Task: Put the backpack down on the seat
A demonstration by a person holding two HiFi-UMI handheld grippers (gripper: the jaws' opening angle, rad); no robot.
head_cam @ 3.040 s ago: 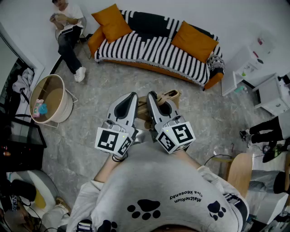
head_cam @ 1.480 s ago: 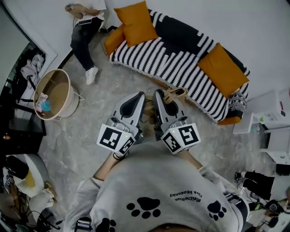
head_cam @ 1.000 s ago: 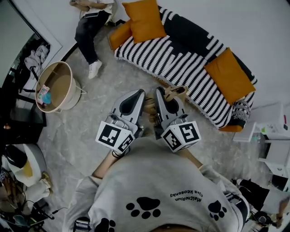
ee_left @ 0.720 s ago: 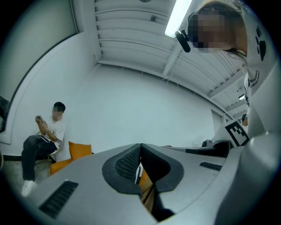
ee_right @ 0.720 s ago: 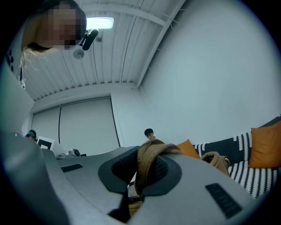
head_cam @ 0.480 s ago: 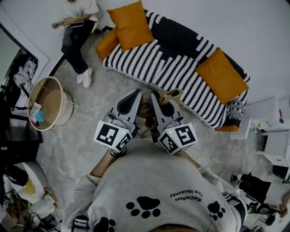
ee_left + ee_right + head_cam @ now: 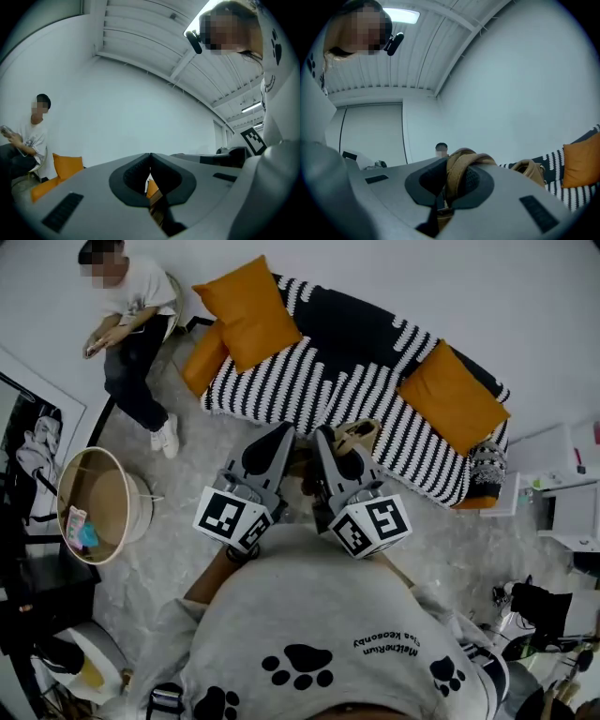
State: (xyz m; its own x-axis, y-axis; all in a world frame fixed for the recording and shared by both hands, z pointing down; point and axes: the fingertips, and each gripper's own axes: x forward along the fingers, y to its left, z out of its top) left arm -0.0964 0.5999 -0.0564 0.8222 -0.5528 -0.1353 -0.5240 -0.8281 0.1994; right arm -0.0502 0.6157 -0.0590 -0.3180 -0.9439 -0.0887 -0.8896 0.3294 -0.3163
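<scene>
Note the backpack [image 7: 357, 437], slung between and below the two grippers and mostly hidden under them, with only a tan loop showing past the right tip. Read it as short of the striped sofa [image 7: 281, 381] and not yet on the seat, so treat this as the carry before the set-down.

See the right gripper [image 7: 451, 171] pinching a tan strap [image 7: 461, 164], looped up over the pads and squeezed between the jaws. See the left gripper [image 7: 150, 161] pressed together at the tips, with a brown band low in the slit behind them. Take that band as probably a second strap, without being able to confirm a hold.

Hold both grips firm and side by side on the way in. Aim for the bare striped stretch between the left orange cushion [image 7: 246, 310] and the right orange cushion [image 7: 452, 397], not onto either, to avoid a likely tip-over. Carry high enough to clear the sofa's front edge, to avoid dragging the soft body and tugging the strap out of the pads. Lower with both grippers together for a flat landing, well back from the edge. Release only after settling the weight on the seat and seeing slack in the strap. Then spread the jaws and draw back along the strap line, clear of the loop.
</scene>
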